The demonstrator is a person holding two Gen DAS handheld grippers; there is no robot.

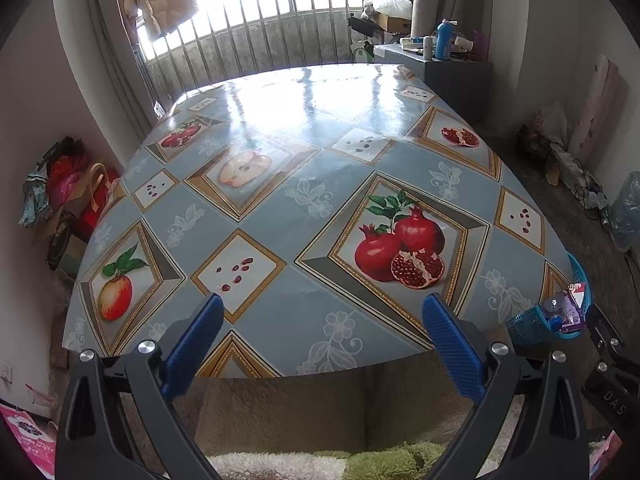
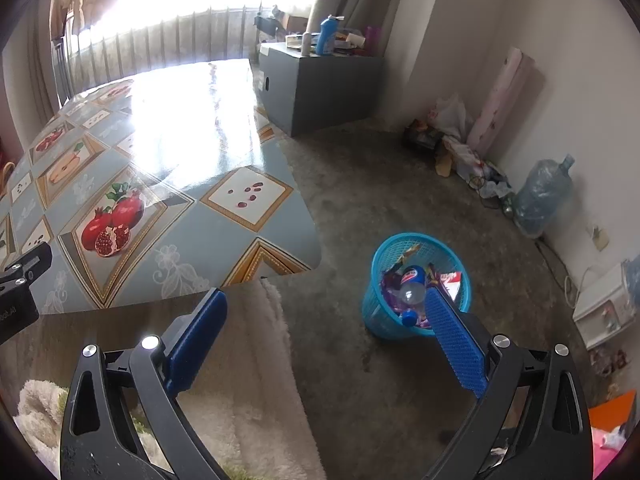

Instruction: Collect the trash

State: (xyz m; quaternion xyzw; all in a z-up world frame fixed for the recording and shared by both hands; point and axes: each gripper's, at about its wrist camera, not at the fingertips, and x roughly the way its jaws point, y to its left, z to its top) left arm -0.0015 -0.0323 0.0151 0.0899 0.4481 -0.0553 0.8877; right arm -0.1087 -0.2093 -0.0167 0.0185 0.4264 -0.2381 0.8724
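The desk (image 1: pixel 280 216) wears a glossy grey-blue cloth patterned with gold-framed diamonds of red pomegranates, apples and scattered seeds plus pale white flowers, while beside the desk on the grey floor (image 2: pixel 380 184) stands a bright blue mesh wastebasket (image 2: pixel 380 320) holding purple, red and blue wrappers.

Surface (image 1: pixel 304 216): glossy blue oilcloth printed with framed pomegranates, apples and seeds; nothing lies on it. Floor (image 2: pixel 384 184): grey concrete. On it: blue mesh bin (image 2: pixel 380 316) holding wrappers and a bottle, just beside the surface's near corner; grey cabinet (image 2: pixel 320 88); water jug (image 2: pixel 540 196).
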